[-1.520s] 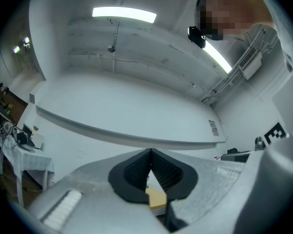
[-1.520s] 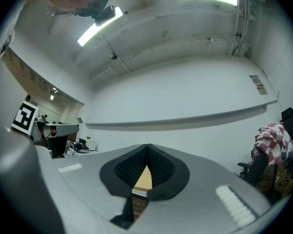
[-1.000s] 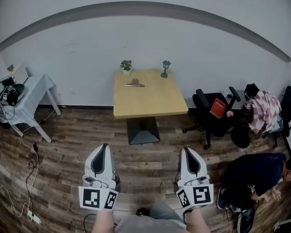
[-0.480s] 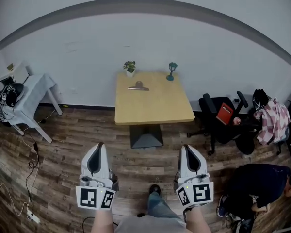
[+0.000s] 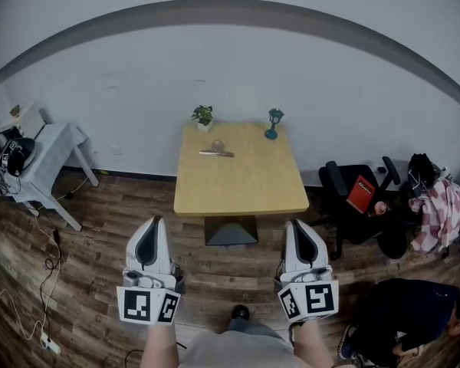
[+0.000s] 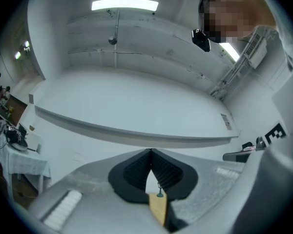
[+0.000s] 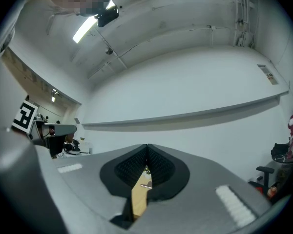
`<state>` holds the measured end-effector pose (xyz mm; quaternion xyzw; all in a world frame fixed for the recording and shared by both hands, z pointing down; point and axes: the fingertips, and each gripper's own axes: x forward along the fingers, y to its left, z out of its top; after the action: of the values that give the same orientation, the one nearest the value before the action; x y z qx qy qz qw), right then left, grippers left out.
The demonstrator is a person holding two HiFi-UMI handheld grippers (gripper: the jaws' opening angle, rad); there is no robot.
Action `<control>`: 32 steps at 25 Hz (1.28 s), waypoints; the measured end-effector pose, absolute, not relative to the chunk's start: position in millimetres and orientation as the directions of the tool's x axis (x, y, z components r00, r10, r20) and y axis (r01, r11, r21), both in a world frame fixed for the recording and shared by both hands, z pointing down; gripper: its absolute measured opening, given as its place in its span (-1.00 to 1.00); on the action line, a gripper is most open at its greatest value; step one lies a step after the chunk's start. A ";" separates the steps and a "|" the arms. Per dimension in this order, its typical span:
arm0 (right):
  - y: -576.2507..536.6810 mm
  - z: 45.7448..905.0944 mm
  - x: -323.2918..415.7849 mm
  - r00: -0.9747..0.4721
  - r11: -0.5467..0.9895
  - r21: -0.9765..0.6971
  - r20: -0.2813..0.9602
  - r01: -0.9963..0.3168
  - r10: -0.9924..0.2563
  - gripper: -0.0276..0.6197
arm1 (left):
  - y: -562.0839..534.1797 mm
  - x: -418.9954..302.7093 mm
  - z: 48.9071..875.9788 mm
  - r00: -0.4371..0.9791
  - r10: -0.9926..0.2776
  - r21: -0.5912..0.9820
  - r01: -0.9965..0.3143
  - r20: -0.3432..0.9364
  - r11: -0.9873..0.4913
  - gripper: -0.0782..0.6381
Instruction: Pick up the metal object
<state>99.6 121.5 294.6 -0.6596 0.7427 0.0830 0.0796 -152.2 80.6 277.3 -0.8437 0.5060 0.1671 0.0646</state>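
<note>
The metal object (image 5: 215,151), a flat silvery clip, lies on the far left part of the wooden table (image 5: 245,186), between a small potted plant (image 5: 203,116) and a teal figurine (image 5: 274,123). Both grippers hang over the floor, short of the table's near edge. My left gripper (image 5: 151,224) is shut and holds nothing. My right gripper (image 5: 298,226) is likewise shut and holds nothing. In the right gripper view the clip (image 7: 145,185) shows far off through the slit below the touching jaws. The left gripper view shows the figurine (image 6: 159,194) the same way.
A white side table (image 5: 57,140) with a headset stands at the left, with cables (image 5: 47,259) trailing over the wooden floor. Black office chairs (image 5: 356,205) and a plaid garment (image 5: 438,209) crowd the right. A person (image 5: 414,317) crouches at the lower right.
The table has come nearer and looks larger in the head view. Both grippers stayed shut and level. The crouching person has slid lower in the frame.
</note>
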 end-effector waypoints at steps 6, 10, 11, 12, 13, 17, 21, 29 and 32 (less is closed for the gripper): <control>86.8 297.1 134.9 -0.116 0.119 -0.001 -0.235 -0.993 -0.965 -0.91 | 48.2 -113.3 272.6 0.449 -0.825 0.027 -0.873 -0.343 -0.487 -0.78; 67.2 304.1 150.2 -0.129 0.135 -0.009 -0.224 -0.991 -0.966 -0.91 | 29.0 -93.5 271.1 0.447 -0.826 0.020 -0.876 -0.343 -0.482 -0.78; 63.0 304.9 153.8 -0.132 0.138 -0.010 -0.223 -0.990 -0.966 -0.91 | 25.1 -88.8 271.1 0.447 -0.826 0.017 -0.876 -0.343 -0.481 -0.78; 59.2 305.9 157.3 -0.135 0.141 -0.010 -0.223 -0.990 -0.965 -0.91 | 22.1 -84.0 272.1 0.448 -0.826 0.015 -0.876 -0.342 -0.481 -0.78; 55.6 307.2 160.6 -0.137 0.143 -0.011 -0.222 -0.990 -0.965 -0.91 | 19.9 -79.5 274.0 0.450 -0.826 0.013 -0.876 -0.340 -0.482 -0.78; 41.3 312.4 167.0 -0.154 0.162 -0.020 -0.214 -0.987 -0.965 -0.91 | 12.7 -69.1 284.1 0.456 -0.831 0.017 -0.874 -0.318 -0.486 -0.78; 27.3 314.0 163.7 -0.175 0.182 -0.016 -0.208 -0.983 -0.962 -0.91 | 1.0 -74.8 287.5 0.431 -0.845 0.041 -0.884 -0.316 -0.466 -0.78; -7.4 316.4 162.8 -0.182 0.185 0.004 -0.193 -0.983 -0.964 -0.91 | -37.8 -69.6 294.8 0.431 -0.850 0.054 -0.883 -0.303 -0.466 -0.78; -25.6 316.3 166.6 -0.174 0.175 0.007 -0.190 -0.984 -0.966 -0.91 | -57.5 -64.6 294.6 0.439 -0.844 0.055 -0.877 -0.307 -0.477 -0.78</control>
<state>166.6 -25.6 316.3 -0.6389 0.7633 0.0640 0.0711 -64.6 -57.5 294.6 -0.8465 0.5085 0.1475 0.0563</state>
